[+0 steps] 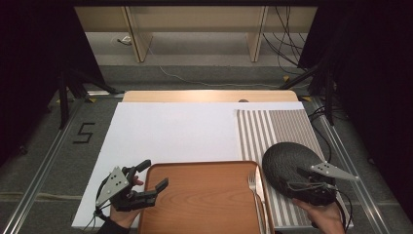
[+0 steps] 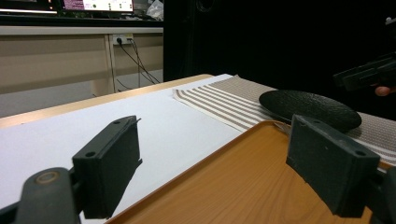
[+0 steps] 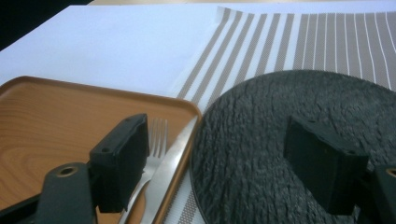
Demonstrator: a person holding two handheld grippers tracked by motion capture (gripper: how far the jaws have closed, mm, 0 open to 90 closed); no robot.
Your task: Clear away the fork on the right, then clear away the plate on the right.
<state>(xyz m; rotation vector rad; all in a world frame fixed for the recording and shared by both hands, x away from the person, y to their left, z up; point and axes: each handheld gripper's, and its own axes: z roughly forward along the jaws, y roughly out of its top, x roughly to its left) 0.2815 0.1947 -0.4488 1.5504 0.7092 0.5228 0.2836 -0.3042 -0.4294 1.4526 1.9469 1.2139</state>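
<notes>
A brown wooden tray (image 1: 204,195) lies at the table's near edge, with a fork (image 1: 252,183) and a knife (image 1: 259,187) along its right side. A dark, round, textured plate (image 1: 287,161) rests on a striped placemat (image 1: 277,126), touching the tray's right rim. My left gripper (image 1: 153,176) stands open over the tray's left rim, holding nothing. In the left gripper view, the left gripper (image 2: 219,163) straddles the tray (image 2: 243,186). My right gripper (image 1: 292,183) hovers open over the plate's near edge. Its view has the right gripper (image 3: 224,158) between the fork (image 3: 156,140) and the plate (image 3: 280,107).
A white sheet (image 1: 170,131) covers most of the tabletop, and the placemat overlaps its right part. Bare wood (image 1: 209,96) runs along the far edge. Beyond are the floor, cables and stand legs (image 1: 68,92). The number 5 (image 1: 84,132) is marked on the floor at left.
</notes>
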